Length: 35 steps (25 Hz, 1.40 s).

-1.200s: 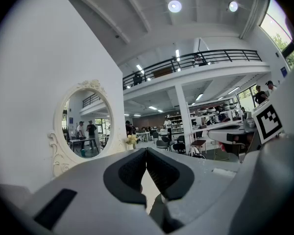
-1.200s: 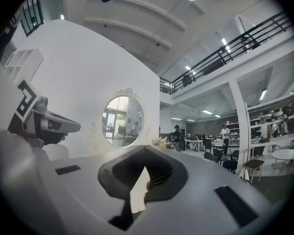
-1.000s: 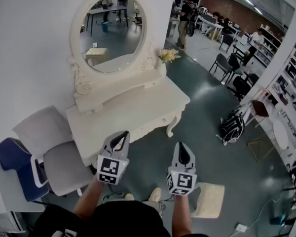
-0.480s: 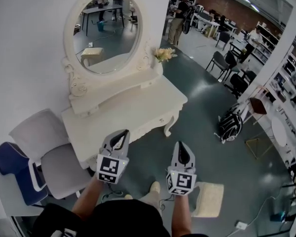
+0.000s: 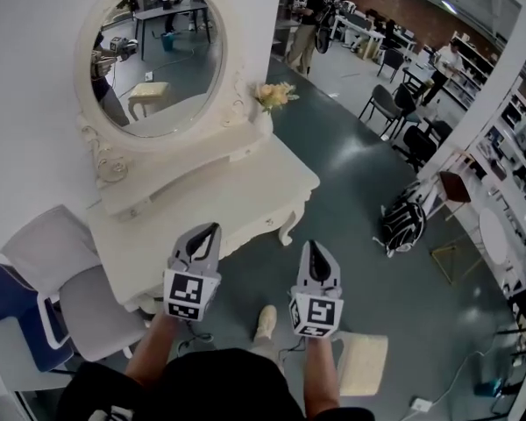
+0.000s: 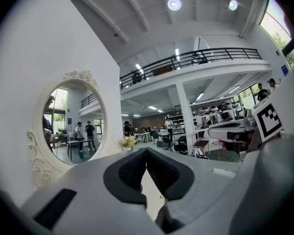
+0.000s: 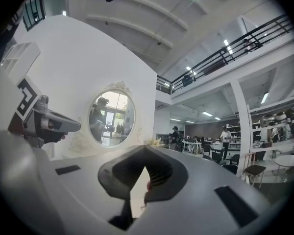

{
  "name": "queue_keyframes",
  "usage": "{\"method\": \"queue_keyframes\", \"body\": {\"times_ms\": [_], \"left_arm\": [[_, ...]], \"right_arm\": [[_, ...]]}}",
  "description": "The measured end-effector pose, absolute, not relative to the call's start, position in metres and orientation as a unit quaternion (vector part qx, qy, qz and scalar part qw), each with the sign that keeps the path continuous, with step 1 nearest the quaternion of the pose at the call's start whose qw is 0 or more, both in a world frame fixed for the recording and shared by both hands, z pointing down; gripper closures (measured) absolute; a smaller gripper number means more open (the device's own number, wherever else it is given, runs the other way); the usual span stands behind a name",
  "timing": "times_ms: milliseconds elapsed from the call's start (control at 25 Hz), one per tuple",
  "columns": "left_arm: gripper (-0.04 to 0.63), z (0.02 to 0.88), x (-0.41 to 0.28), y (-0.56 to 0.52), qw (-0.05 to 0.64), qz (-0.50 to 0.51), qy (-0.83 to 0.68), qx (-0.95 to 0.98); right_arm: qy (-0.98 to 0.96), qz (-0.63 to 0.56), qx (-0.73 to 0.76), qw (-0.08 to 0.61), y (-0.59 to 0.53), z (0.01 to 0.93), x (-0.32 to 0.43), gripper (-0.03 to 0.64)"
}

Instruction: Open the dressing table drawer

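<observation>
The cream dressing table (image 5: 212,202) with its oval mirror (image 5: 153,55) stands against the white wall at the left of the head view. Its front apron (image 5: 237,246) faces me, and the drawer front there looks closed. My left gripper (image 5: 208,230) hovers level just in front of that apron, shut and empty. My right gripper (image 5: 314,247) hangs over the floor to the table's right, also shut and empty. In the left gripper view the left gripper (image 6: 146,151) has its pads touching, with the mirror (image 6: 71,119) beyond. The right gripper (image 7: 145,149) looks toward the mirror (image 7: 111,117).
A grey chair (image 5: 70,279) and a blue chair (image 5: 13,310) stand left of the table. A flower vase (image 5: 274,96) sits on its far corner. A cream stool (image 5: 361,364) is behind my right arm, and a black bag (image 5: 403,224) lies on the floor. People and office chairs fill the background.
Both grippers have moved forward together toward the dressing table. The table and mirror now sit further left in the head view. Both stay shut.
</observation>
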State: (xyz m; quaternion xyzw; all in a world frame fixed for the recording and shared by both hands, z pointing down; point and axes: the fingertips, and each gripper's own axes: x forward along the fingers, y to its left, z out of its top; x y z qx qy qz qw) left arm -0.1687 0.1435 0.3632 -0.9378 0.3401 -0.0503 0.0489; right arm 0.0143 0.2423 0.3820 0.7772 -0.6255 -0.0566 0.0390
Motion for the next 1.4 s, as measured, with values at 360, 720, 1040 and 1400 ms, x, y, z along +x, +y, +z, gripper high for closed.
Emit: {"method": "queue_keyframes", "body": {"times_ms": [360,720,1040,1400], "left_arm": [[0.592,0.362,-0.086,0.079,0.037,-0.060,0.369,-0.927],[0.592,0.372,-0.027,0.038,0.025,-0.072,0.398,-0.914],[0.592,0.377,-0.004,0.013,0.021,-0.076,0.437,-0.896],[0.592,0.384,-0.007,-0.007,0.014,-0.085,0.472,-0.877]], "right_arm": [[-0.660,-0.051,0.749,0.037,0.162,0.381,0.094,0.620],[-0.690,-0.038,0.722,0.036,0.108,0.394,0.153,0.620],[-0.721,-0.035,0.691,0.030,0.067,0.398,0.182,0.620],[-0.747,-0.025,0.664,0.020,0.032,0.404,0.183,0.620]]}}
